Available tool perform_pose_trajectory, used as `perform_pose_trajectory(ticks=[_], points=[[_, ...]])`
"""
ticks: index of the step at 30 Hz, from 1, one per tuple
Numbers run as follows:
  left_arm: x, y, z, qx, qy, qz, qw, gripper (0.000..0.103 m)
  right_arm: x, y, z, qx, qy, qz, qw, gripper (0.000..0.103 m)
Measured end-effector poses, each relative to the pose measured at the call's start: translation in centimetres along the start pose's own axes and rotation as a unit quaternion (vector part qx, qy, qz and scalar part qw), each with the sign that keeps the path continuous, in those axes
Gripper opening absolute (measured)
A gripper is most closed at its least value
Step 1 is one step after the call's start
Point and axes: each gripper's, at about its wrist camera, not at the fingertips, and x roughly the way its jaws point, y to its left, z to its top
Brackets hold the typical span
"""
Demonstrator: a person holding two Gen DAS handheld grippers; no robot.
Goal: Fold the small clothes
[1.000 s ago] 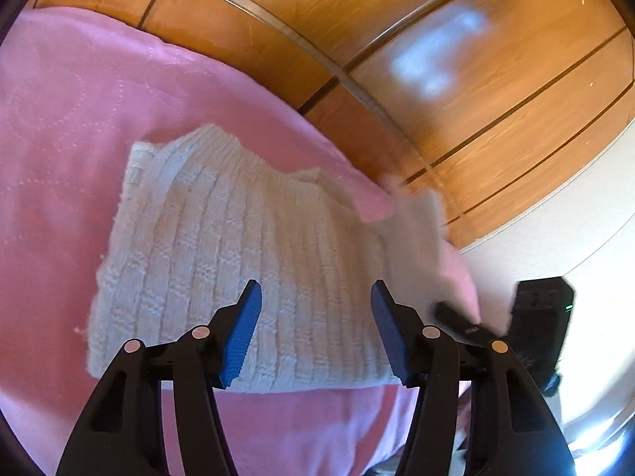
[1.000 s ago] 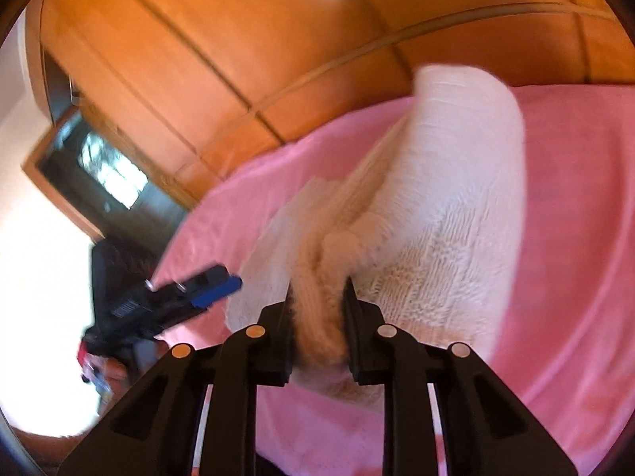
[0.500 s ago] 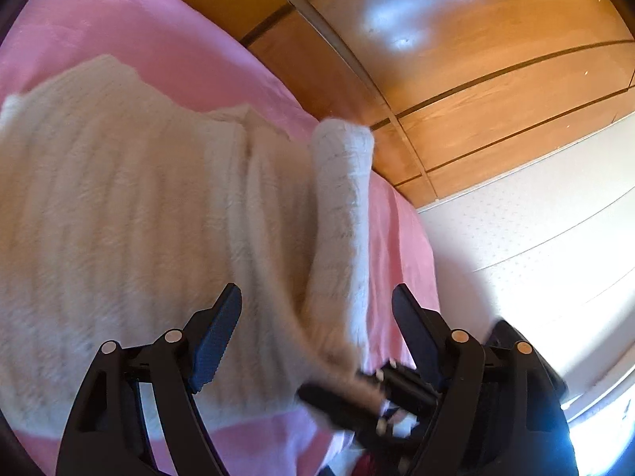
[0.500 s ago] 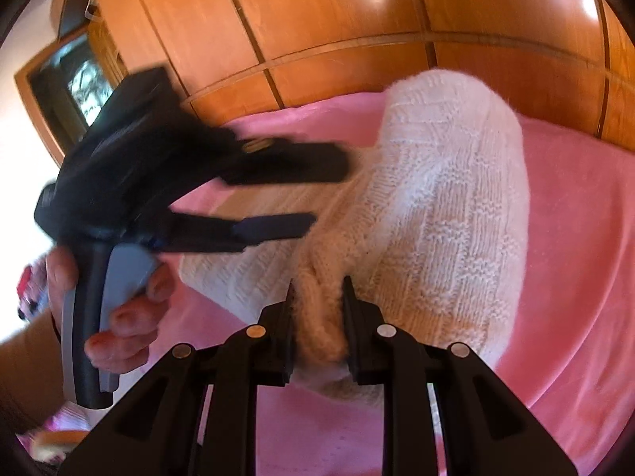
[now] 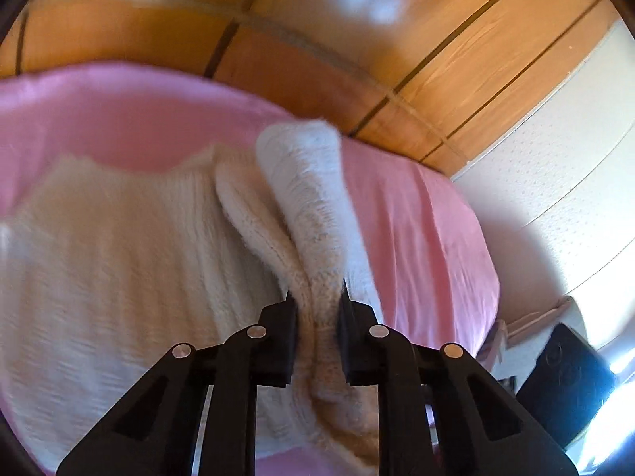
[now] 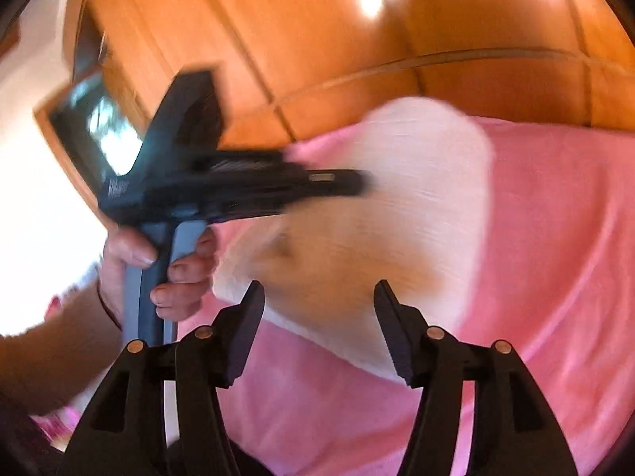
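The white knitted sweater (image 5: 119,269) lies on the pink bedspread (image 5: 416,230), its body spread flat to my left and one thick fold of it, the sleeve side, pulled up into a ridge that runs toward me. My left claw (image 5: 315,297) has just been closing and now pinches that ridge of knit between its two black pads, narrow, with the wool bunched between them. My right claw (image 6: 319,317) has just been opening; its pads stand wide apart with the sweater (image 6: 377,218) lying beyond them on the bedspread (image 6: 555,258), and nothing is squeezed between them. From the right camera I see my left hand (image 6: 158,273) wrapped around the grey handle of the other claw, whose black fingers reach out onto the knit. Behind the bed rises glossy wooden panelling (image 5: 357,39), and a pale wall (image 5: 555,182) stands to the right of it.
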Motion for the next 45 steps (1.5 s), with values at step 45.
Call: perform_pose_trajectory(ticks=[45], points=[[-8.6, 12.6, -6.5, -0.035, -0.085, 0.301, 0.9492, 0.055, 18.9, 6.8, 2.9, -0.135, 0.035, -0.155, 0.978, 0.067]])
